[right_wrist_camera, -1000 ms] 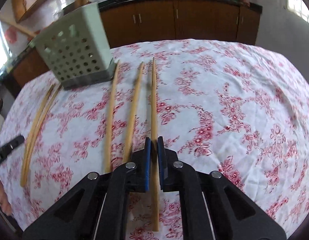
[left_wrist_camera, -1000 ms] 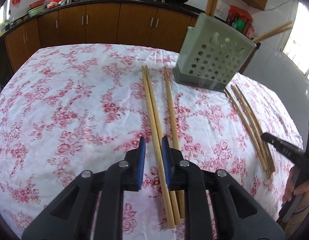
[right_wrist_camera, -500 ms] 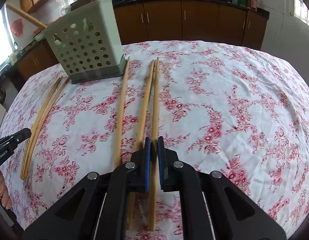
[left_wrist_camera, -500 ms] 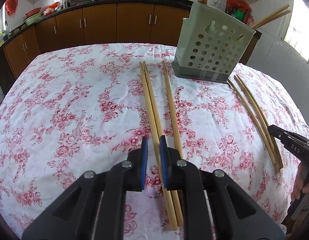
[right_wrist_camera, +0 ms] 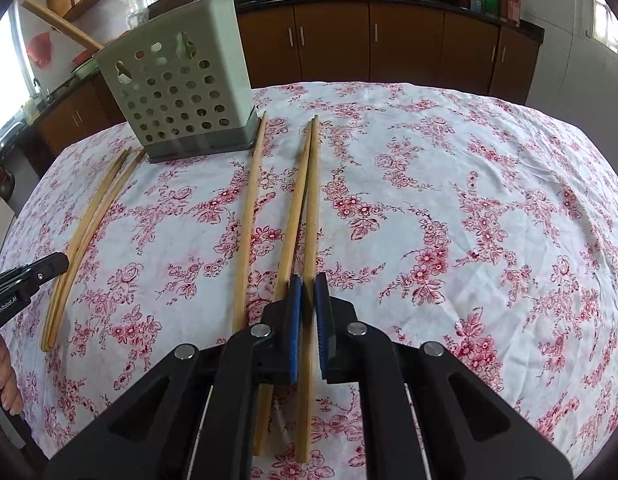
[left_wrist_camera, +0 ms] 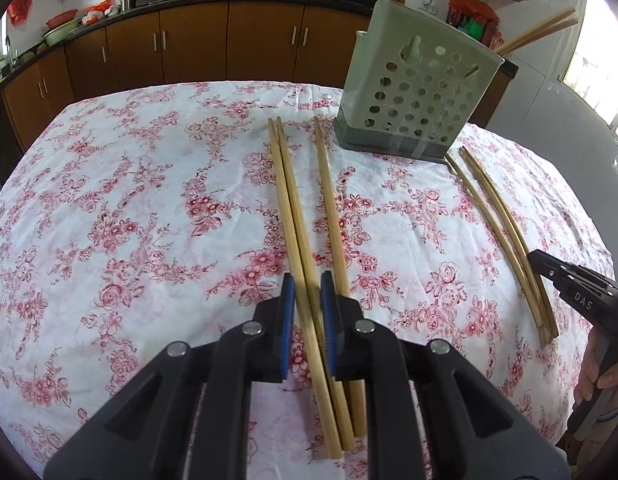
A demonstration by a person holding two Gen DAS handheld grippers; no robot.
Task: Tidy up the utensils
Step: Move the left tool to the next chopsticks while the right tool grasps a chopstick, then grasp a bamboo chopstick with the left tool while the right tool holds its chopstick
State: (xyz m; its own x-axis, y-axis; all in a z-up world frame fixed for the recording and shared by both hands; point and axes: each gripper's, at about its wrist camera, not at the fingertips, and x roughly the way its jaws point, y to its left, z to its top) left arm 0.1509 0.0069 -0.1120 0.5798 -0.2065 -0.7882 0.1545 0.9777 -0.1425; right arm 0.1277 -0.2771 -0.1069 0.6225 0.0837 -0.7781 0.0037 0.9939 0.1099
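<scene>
Partly done: a few sticks [left_wrist_camera: 541, 34] already upright in holder [left_wrist_camera: 417, 92]. Left to do: 3 chopsticks [left_wrist_camera: 293, 208] flat beside holder, thin pair [left_wrist_camera: 497, 224] on its other side. Left gripper [left_wrist_camera: 307, 308] apparently pinching 2 chopsticks, right gripper [right_wrist_camera: 305, 304] pinching 1. Cabinets [left_wrist_camera: 197, 44] behind holder, floral cloth [left_wrist_camera: 129, 208] under it.

**Two wrist cameras, one desk**

Each fisheye camera sits close behind its own tongs, looking steeply down and forward across the flowered desk [left_wrist_camera: 109, 208] toward the far cabinets [right_wrist_camera: 405, 44]. Both views share the chopsticks [left_wrist_camera: 297, 216], the perforated holder [right_wrist_camera: 177, 76] and the opposite hand's tool at the frame edge.
</scene>
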